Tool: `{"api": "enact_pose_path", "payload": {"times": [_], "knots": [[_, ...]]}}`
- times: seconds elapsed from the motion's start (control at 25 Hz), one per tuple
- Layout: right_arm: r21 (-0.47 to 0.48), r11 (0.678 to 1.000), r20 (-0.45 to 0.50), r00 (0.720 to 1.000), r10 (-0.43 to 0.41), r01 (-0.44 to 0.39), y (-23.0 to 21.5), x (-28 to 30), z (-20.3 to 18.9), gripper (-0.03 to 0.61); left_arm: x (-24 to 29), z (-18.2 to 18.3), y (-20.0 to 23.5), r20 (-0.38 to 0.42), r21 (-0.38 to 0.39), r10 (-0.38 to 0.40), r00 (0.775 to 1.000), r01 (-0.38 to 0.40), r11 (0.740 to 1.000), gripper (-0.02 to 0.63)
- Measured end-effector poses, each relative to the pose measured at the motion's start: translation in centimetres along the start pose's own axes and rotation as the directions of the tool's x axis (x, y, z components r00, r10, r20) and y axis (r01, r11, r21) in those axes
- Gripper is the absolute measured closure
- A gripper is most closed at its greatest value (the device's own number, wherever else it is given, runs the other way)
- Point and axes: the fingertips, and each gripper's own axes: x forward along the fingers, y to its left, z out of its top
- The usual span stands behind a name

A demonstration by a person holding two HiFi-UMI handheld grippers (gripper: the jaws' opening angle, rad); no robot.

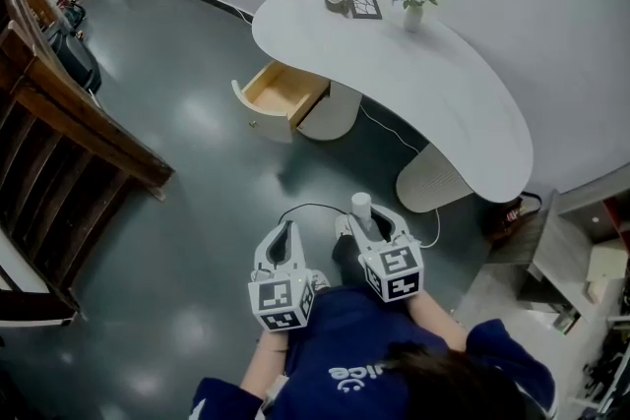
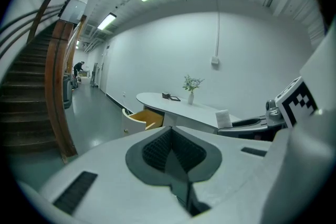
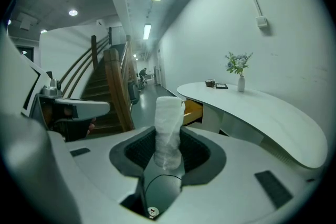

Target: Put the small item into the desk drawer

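The right gripper (image 3: 168,157) has its jaws about halfway open and clamped on the small white roll (image 3: 168,123). The roll stands upright between the pads, with its top poking out past the tips. The left gripper (image 2: 173,152) has its jaws pressed together with nothing in them. Both sit side by side close to the person (image 1: 394,379), well away from the desk (image 1: 423,79) across the dark floor (image 1: 187,211). The desk is white and curved. Its wooden drawer (image 1: 283,93) is pulled open on the side facing the grippers. A vase (image 1: 413,15) of flowers stands on the desk top near the wall. A wooden staircase (image 1: 69,133) is well off to the desk's left.
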Motion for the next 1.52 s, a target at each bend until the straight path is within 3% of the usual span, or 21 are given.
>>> {"api": "enact_pose_path", "payload": {"times": [0.72, 0.92, 1.08, 1.28, 1.52], "knots": [[-0.063, 0.985, -0.015, 0.987, 0.16, -0.161, -6.7, 12.5, 6.6, 0.434, 12.6, 5.0, 1.7, 0.003, 0.013, 0.119, 0.993, -0.119, 0.993, 0.609], [-0.063, 0.976, -0.024, 0.978, 0.208, -0.209, -9.4, 15.7, 8.3, 0.434, 16.8, 6.1, 2.2, -0.005, -0.069, 0.143, 0.99, -0.144, 0.987, 0.609], [-0.062, 0.967, -0.033, 0.969, 0.246, -0.247, -11.2, 17.9, 9.2, 0.434, 19.6, 7.1, 1.9, -0.02, 0.037, 0.182, 0.983, -0.181, 0.983, 0.609], [-0.073, 0.95, -0.061, 0.952, 0.298, -0.302, -12.5, 19.8, 9.6, 0.434, 22.1, 7.3, 1.6, -0.024, -0.068, 0.199, 0.98, -0.2, 0.977, 0.609], [-0.073, 0.943, -0.09, 0.944, 0.319, -0.325, -13.3, 20.7, 9.3, 0.434, 23.3, 7.3, 1.3, -0.043, -0.069, 0.218, 0.975, -0.22, 0.973, 0.609]]}}
